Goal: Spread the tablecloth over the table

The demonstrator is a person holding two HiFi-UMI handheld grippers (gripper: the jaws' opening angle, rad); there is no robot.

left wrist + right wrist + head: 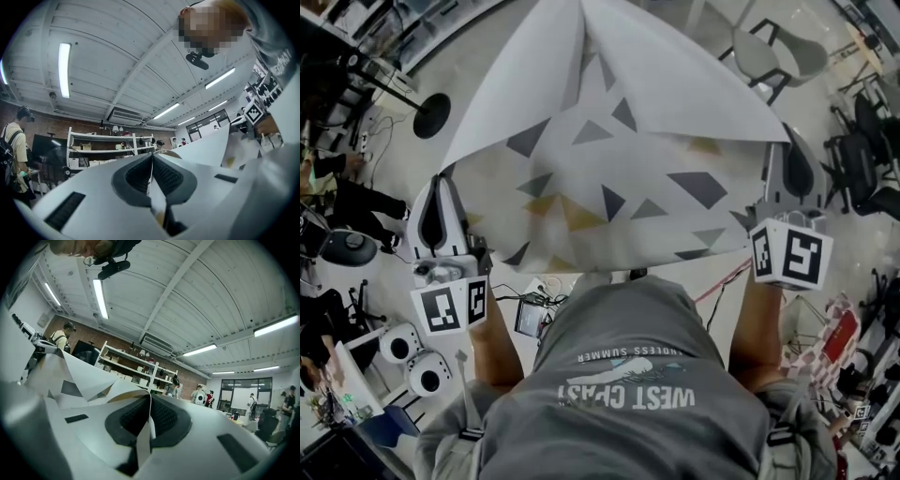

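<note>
Left gripper (151, 158): jaws pressed together on the cloth (619, 178) edge, a thin sheet caught between the pads. Right gripper (150, 399): same, clamped on the opposite near corner. Cloth is stretched between the 2 grippers, up in the air in front of the person (628, 384). Far half is folded back, white underside up. Grey and yellow triangles show on the near half. Chair (773, 52) beyond.
</note>
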